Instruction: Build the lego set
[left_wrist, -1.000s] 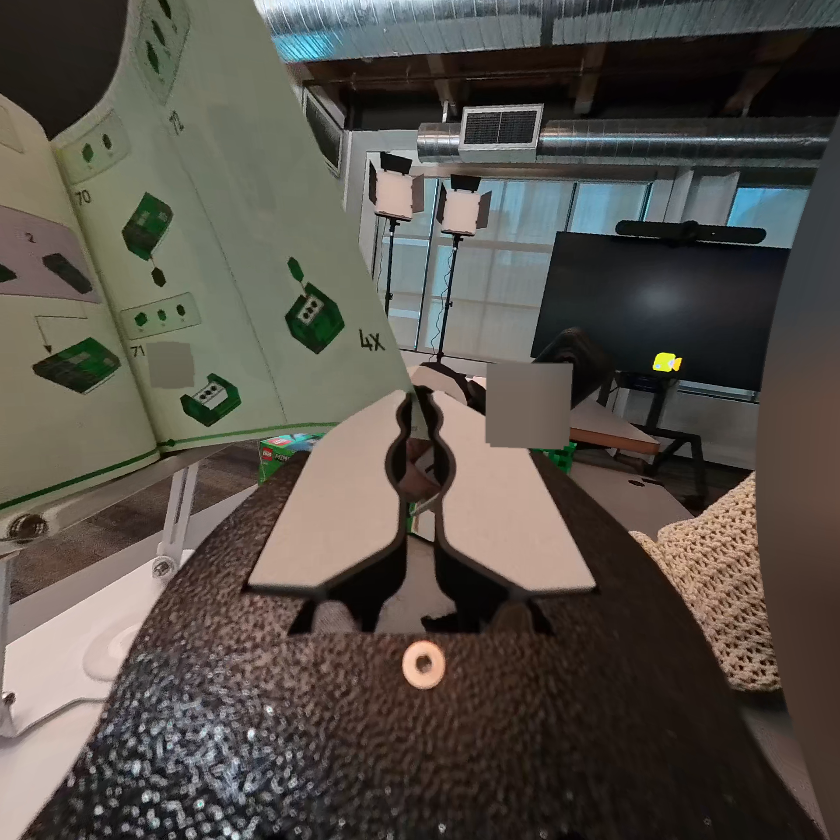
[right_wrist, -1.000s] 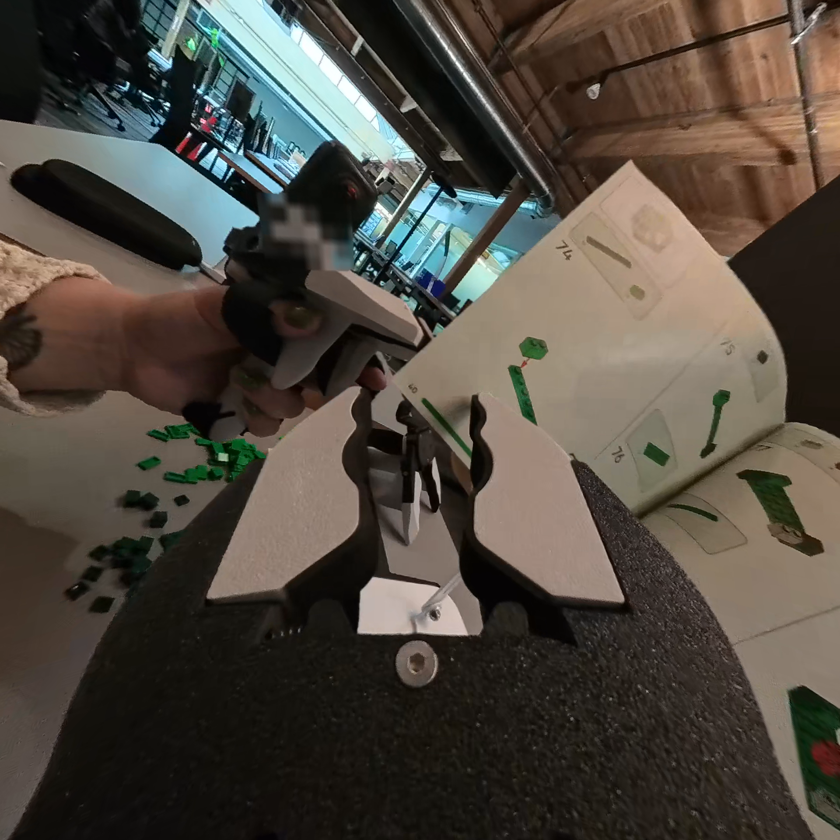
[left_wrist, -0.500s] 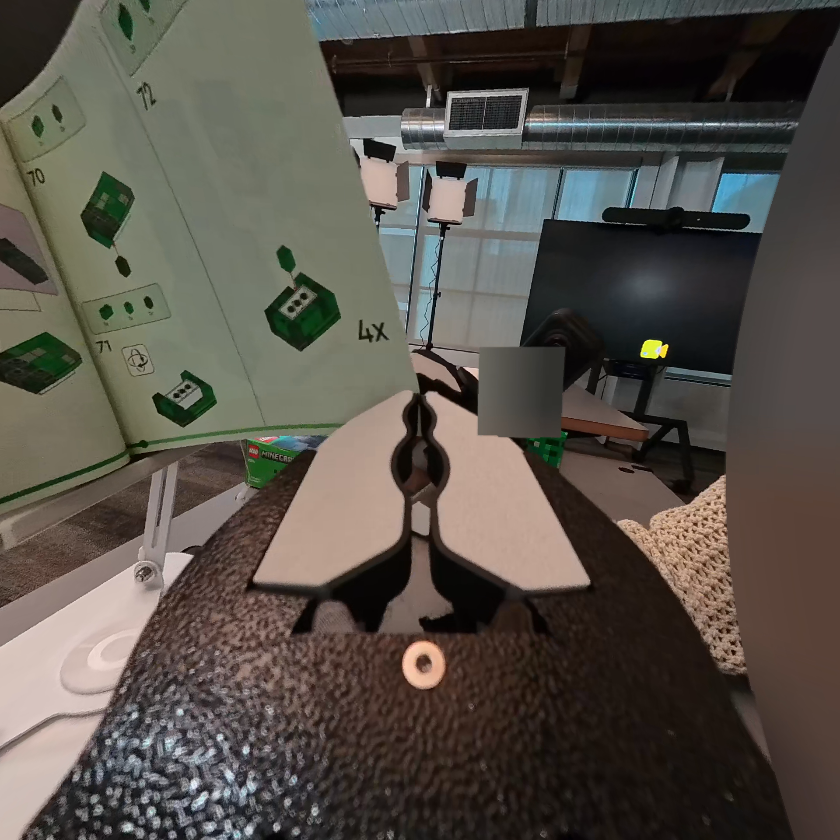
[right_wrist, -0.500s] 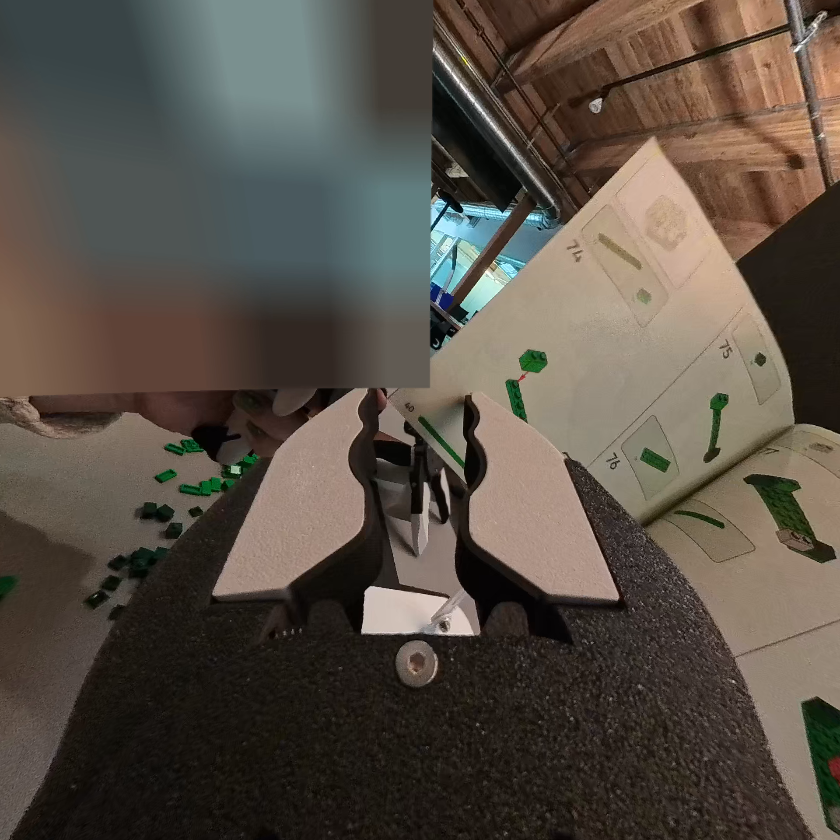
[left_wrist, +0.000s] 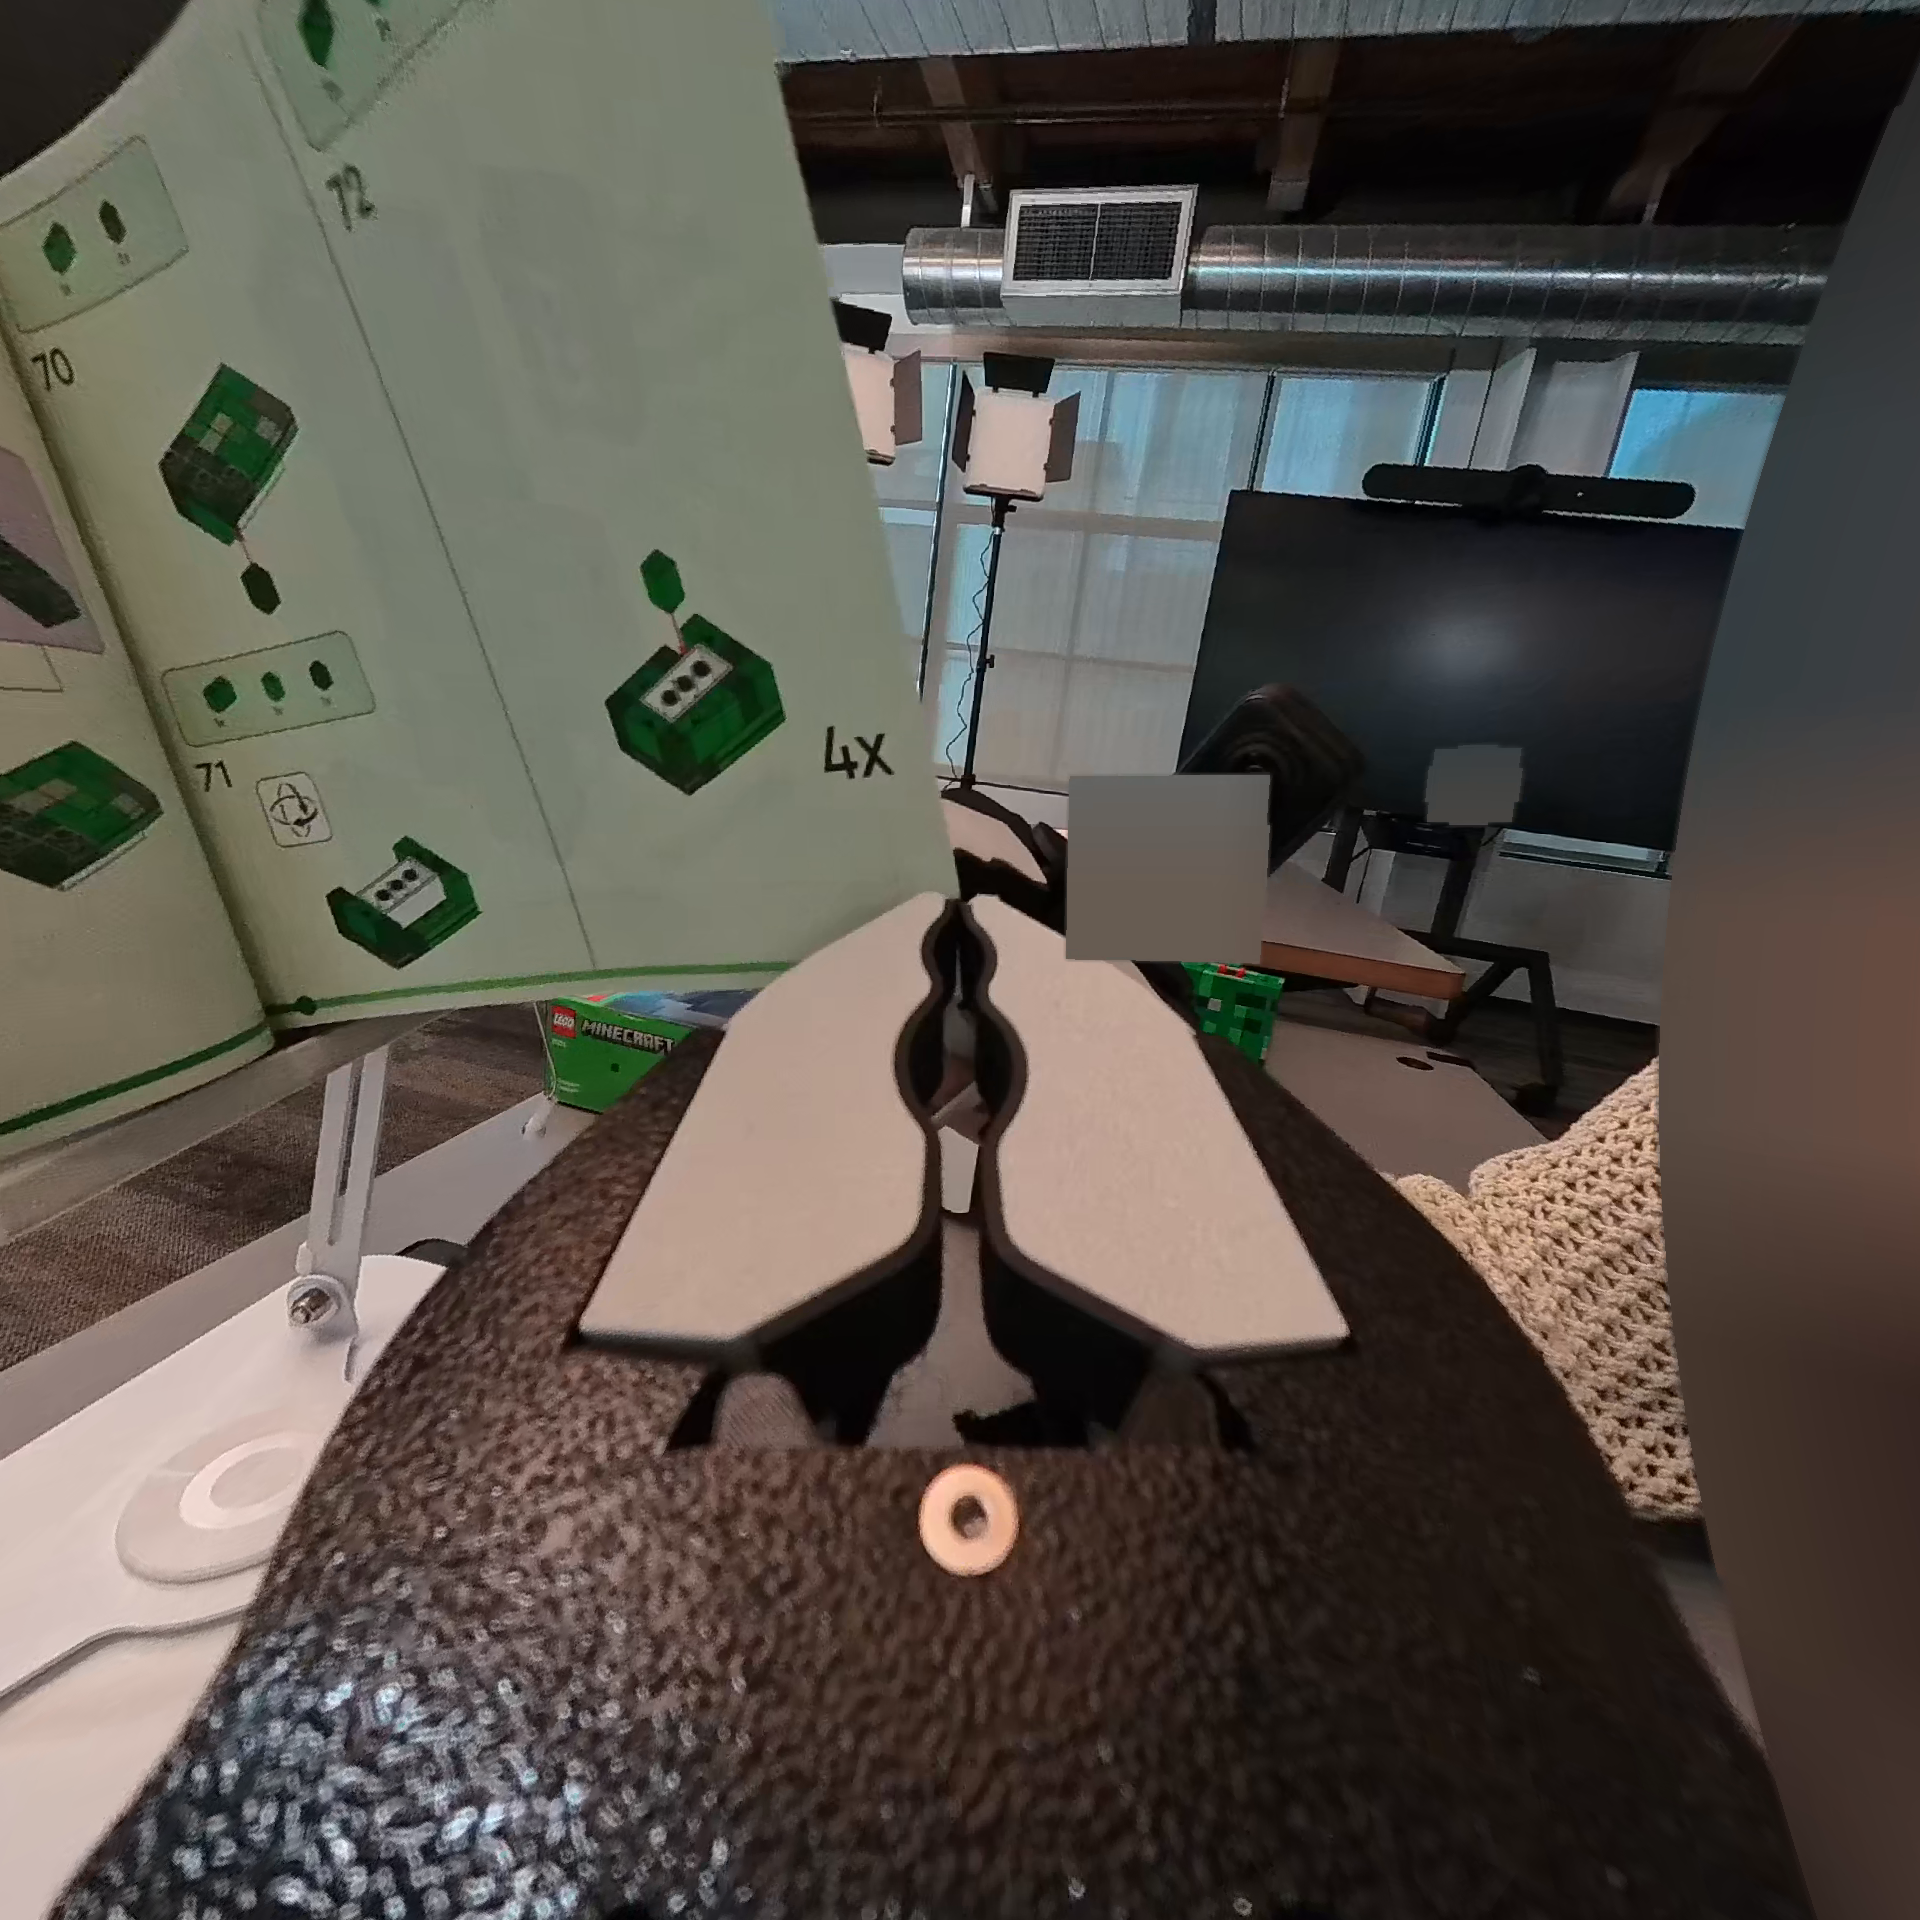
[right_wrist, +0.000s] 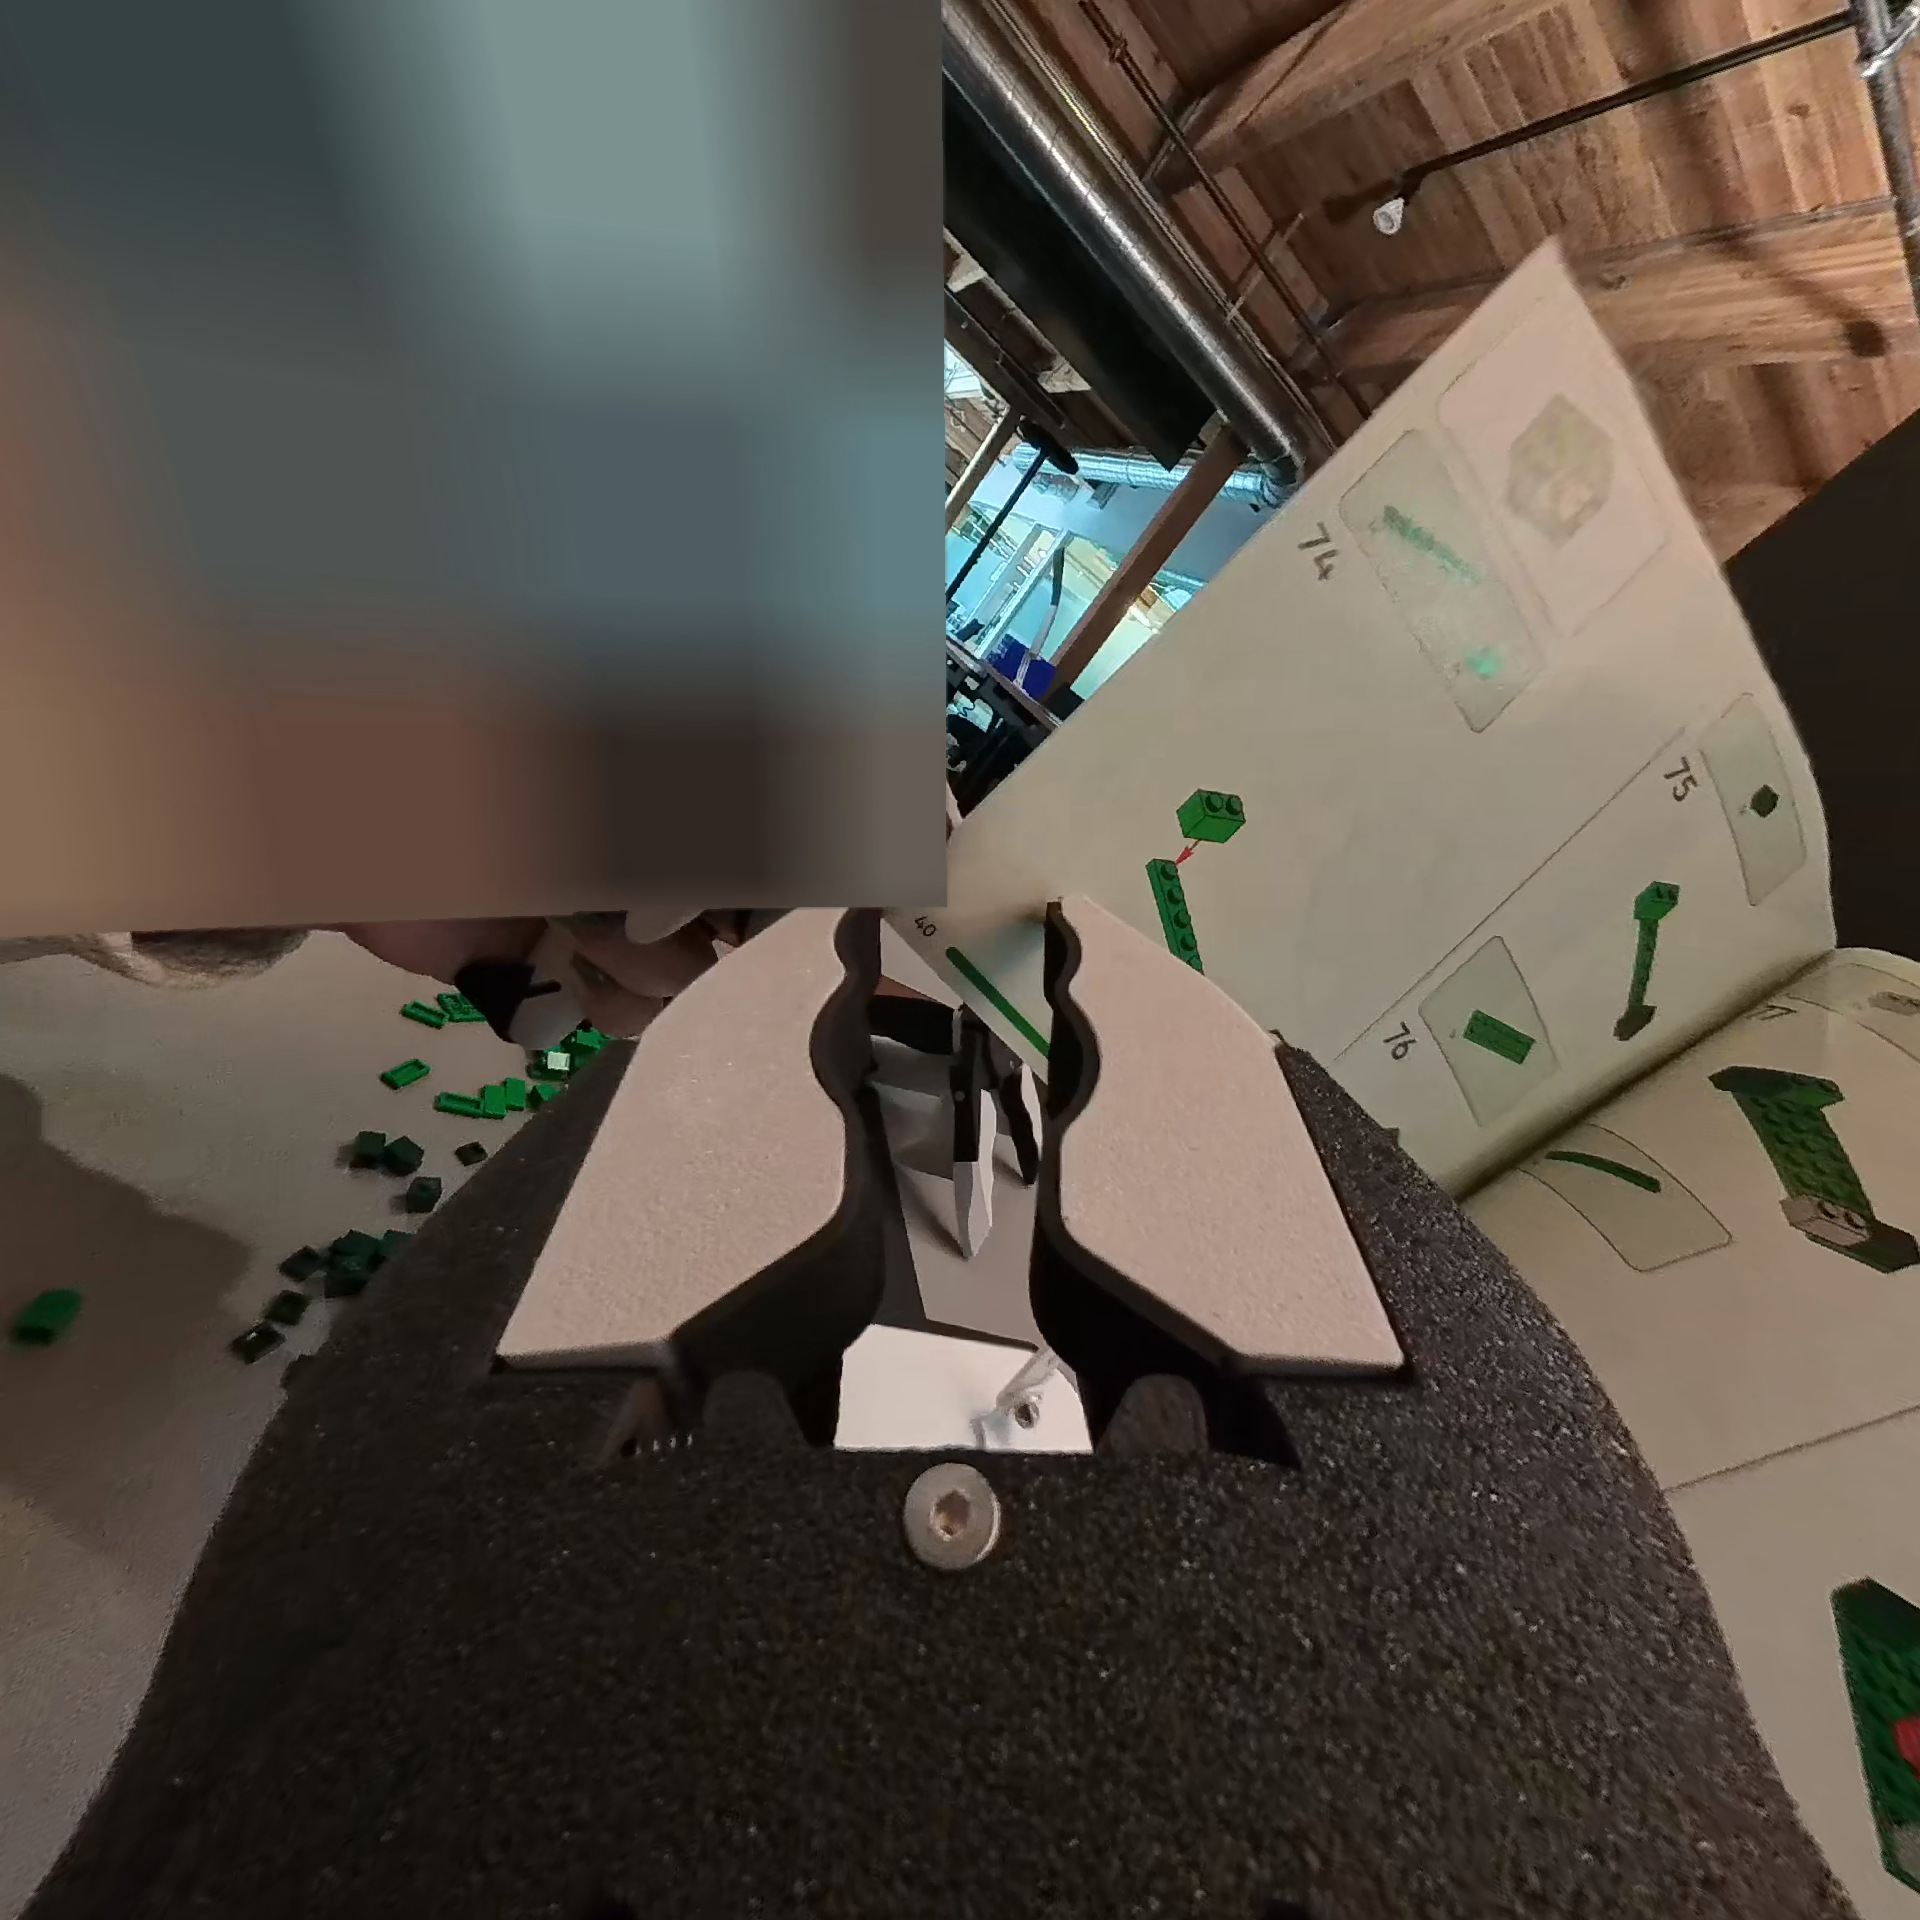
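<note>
The open instruction booklet (left_wrist: 468, 520) stands on a metal stand, with one page lifted. My left gripper (left_wrist: 958, 914) is shut, and the lifted page's lower corner ends right at its fingertips. In the right wrist view the same page (right_wrist: 1403, 831) curves up to the right. My right gripper (right_wrist: 956, 920) is open, with the page corner between its fingertips. Loose green bricks (right_wrist: 488, 1096) lie scattered on the grey table at left. A blurred patch hides the left gripper in that view.
A green set box (left_wrist: 623, 1039) and a built green blocky figure (left_wrist: 1231, 1008) stand behind the booklet. The stand's white base (left_wrist: 208, 1496) is at front left. A cream knitted sleeve (left_wrist: 1558, 1299) is at right. The flat booklet page (right_wrist: 1714, 1247) lies at right. The grippers are tip to tip, or close to it.
My right gripper's jaws have narrowed around the page corner and moved closer to it. The left gripper has stayed shut at the corner while its view shifted slightly.
</note>
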